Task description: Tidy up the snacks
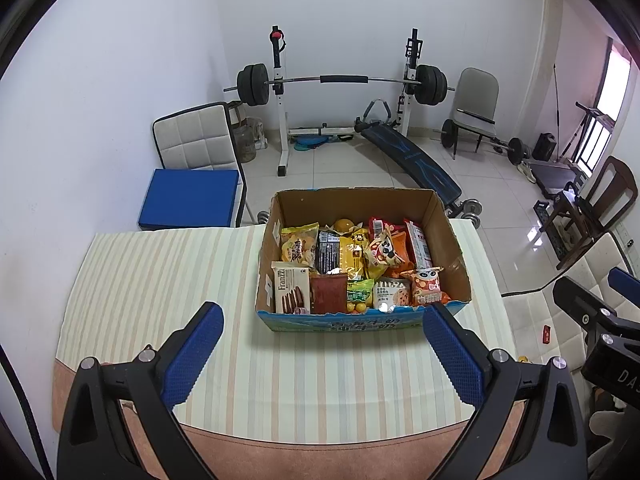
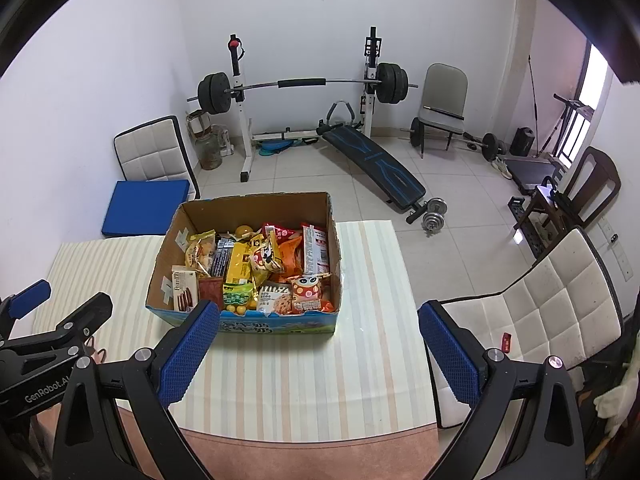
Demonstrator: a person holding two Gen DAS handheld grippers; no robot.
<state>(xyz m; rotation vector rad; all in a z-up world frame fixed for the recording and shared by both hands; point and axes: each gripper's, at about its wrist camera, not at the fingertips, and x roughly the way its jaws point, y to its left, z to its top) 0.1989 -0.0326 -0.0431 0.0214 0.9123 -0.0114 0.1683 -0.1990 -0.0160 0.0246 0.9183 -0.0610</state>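
An open cardboard box (image 1: 454, 248) stands on the striped table (image 1: 160, 280). It holds several snack packs, among them a Franzzi cookie box (image 1: 291, 291), a yellow pack (image 1: 354, 254) and an orange cartoon pack (image 1: 427, 286). My left gripper (image 1: 324, 354) is open and empty, above the table just in front of the box. My right gripper (image 2: 316, 354) is open and empty, in front of the box (image 2: 160, 272) and to its right. The right gripper also shows at the right edge of the left wrist view (image 1: 600, 312).
A white chair with a blue cushion (image 1: 190, 200) stands beyond the table's far left corner. Another white chair (image 2: 540, 312) is close to the table's right side. A barbell rack (image 1: 340, 84), a sit-up bench and weights stand on the tiled floor behind.
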